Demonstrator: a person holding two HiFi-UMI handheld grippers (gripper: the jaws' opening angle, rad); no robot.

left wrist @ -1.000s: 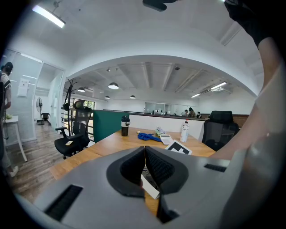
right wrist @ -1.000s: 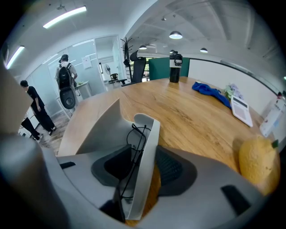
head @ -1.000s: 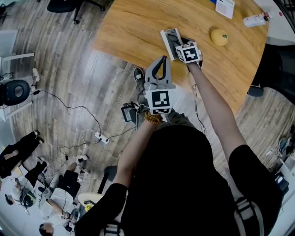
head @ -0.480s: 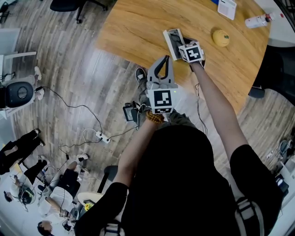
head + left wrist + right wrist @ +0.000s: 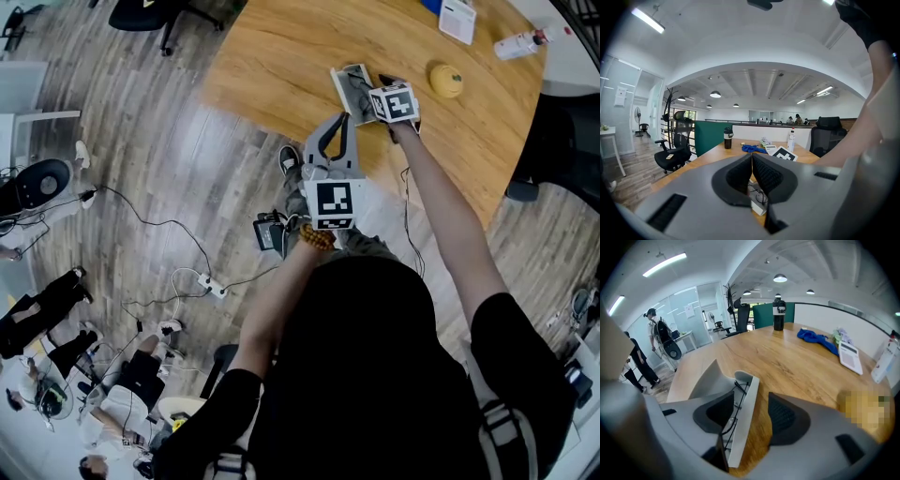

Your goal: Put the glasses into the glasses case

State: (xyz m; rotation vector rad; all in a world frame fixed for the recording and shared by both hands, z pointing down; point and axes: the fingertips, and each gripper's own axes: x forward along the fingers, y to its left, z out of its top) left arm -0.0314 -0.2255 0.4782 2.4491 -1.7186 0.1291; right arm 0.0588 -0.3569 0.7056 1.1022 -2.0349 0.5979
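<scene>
The white glasses case (image 5: 349,86) lies open near the wooden table's (image 5: 281,56) front edge. Thin black glasses (image 5: 732,408) lie inside it. My right gripper (image 5: 380,89) points down over the case. In the right gripper view its jaws (image 5: 752,401) are opening: the left pad is inside the case, the right pad (image 5: 785,416) is outside and apart from the case's (image 5: 743,418) front wall. My left gripper (image 5: 331,127) hovers at the table edge just in front of the case, shut (image 5: 752,157) with nothing in it. Below it the glasses (image 5: 759,197) show in the case (image 5: 757,208).
On the table behind the case are a yellow round object (image 5: 445,77), a white bottle (image 5: 518,42), a calculator (image 5: 851,357), a blue cloth (image 5: 813,338) and a black bottle (image 5: 777,313). Cables and a power strip (image 5: 208,281) lie on the floor. A person (image 5: 651,341) stands off to the left.
The right gripper has lifted slightly over the case. The left gripper has stayed at the table edge.
</scene>
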